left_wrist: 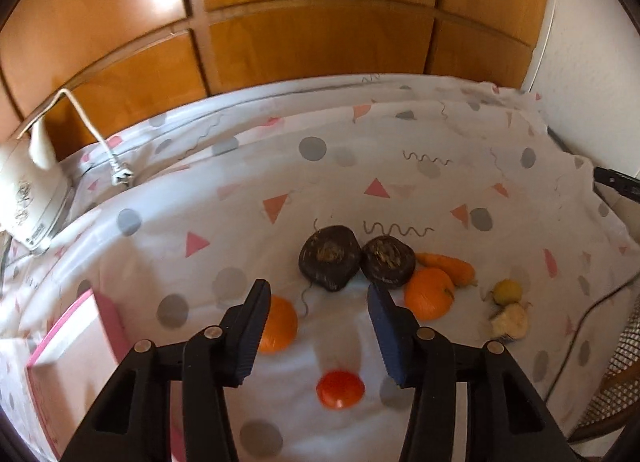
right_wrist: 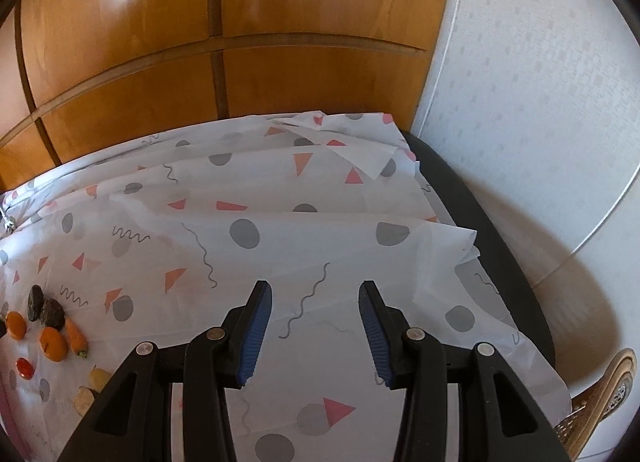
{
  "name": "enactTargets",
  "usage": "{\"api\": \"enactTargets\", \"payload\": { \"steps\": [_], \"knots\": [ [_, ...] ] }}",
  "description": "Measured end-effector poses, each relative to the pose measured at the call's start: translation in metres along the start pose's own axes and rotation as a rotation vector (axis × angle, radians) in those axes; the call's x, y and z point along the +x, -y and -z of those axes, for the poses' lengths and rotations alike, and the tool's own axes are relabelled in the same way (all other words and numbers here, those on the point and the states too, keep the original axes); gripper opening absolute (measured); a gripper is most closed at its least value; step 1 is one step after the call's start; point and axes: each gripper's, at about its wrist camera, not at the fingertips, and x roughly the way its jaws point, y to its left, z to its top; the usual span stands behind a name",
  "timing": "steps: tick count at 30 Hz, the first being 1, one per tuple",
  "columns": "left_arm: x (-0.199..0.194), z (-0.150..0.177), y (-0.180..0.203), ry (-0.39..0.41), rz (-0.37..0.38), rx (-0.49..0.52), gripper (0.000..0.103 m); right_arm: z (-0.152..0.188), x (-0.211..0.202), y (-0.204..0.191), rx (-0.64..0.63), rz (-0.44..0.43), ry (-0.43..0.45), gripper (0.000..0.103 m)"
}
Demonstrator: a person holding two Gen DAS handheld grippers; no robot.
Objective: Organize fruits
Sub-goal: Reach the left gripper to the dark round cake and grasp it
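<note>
the left wrist view looks down on a bench covered by a white cloth printed with grey dots, pink triangles and squiggles (left_wrist: 400, 189). the left claw (left_wrist: 318, 336) hangs above it with its jaws partly apart and nothing between the pads. below the gap lies a small red tomato (left_wrist: 340, 389). behind the left finger sits a round orange fruit (left_wrist: 280, 324), partly hidden. further off, two dark, flattish round vegetables (left_wrist: 330, 258) touch each other, and a second orange fruit (left_wrist: 429, 294) rests against the right one, with an orange carrot (left_wrist: 446, 268) just behind it. to the right are a small yellow-green fruit (left_wrist: 507, 292) and a pale, knobbly piece (left_wrist: 510, 321), touching. only this view shows a cream-coloured appliance with a white cord (left_wrist: 30, 197) at the far left and a pink-edged box (left_wrist: 76, 342) at the near left.

the right wrist view faces a bare stretch of the same cloth, its folded edge lying over a dark bench rim (right_wrist: 500, 254) beside a white textured wall (right_wrist: 540, 101). the right claw (right_wrist: 316, 336) is likewise partly open and empty. here the produce shows only as a small cluster at the far left edge, well apart from this claw. a woven wicker piece (right_wrist: 608, 386) appears at the lower right.
</note>
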Motion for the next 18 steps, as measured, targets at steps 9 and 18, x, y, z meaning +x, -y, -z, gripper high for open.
{"api": "enactTargets", "payload": {
  "steps": [9,18],
  "knots": [
    [0.046,-0.023,-0.004,-0.049,0.024,-0.059,0.069,-0.003,0.000,-0.014,-0.056,-0.036,0.006,0.046],
    [0.074,-0.023,-0.018,-0.088,0.138,-0.164,0.049,0.001,-0.006,-0.036,-0.154,-0.131,0.028,0.051]
  ]
}}
